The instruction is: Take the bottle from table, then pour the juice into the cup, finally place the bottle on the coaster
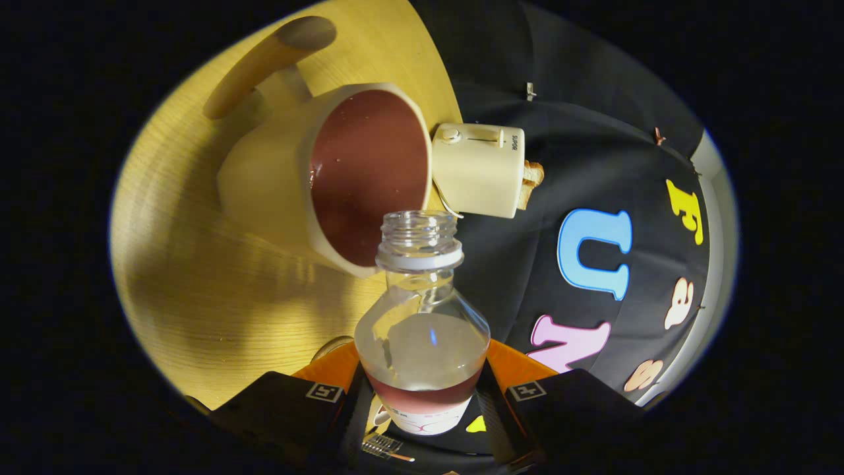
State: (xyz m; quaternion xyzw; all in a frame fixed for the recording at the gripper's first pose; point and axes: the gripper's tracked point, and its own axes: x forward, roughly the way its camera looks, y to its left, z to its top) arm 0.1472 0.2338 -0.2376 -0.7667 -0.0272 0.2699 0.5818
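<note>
Gripper [422, 396] clamped with both fingers on the uncapped bottle [422, 336], its mouth just ahead at the rim of the juice-filled cup [316, 178]; advisably, tip back slowly to avoid drips before seeking the coaster.

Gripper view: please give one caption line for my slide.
Hand-held gripper shut on open bottle, tipped toward the cup holding reddish juice, toaster beyond.

A staged breakfast corner inside a recording booth: a round wooden table [198, 310] carries 1 mug [316, 185] and a small toaster [478, 168] holding bread [533, 178], backed by draped black cloth [527, 264].
</note>
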